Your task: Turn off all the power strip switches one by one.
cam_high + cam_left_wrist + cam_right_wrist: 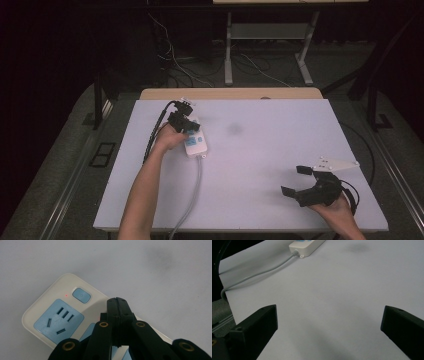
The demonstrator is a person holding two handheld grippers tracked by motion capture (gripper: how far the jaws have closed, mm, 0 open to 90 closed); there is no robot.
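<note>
A: Where is the power strip?

B: Flat on the white worktop, left of centre. Its blue button sits beside a lit red dot, and its grey cable runs toward the near edge.

A: And the claws?

B: The left claw is pressed together, empty, tips over the strip near the button. The right claw is spread wide, well apart.

A: How will it handle?

B: Probably light, rigid, smooth plastic; take it across its long sides.

Power strip partly hidden behind left gripper, its cable cut off below
</note>
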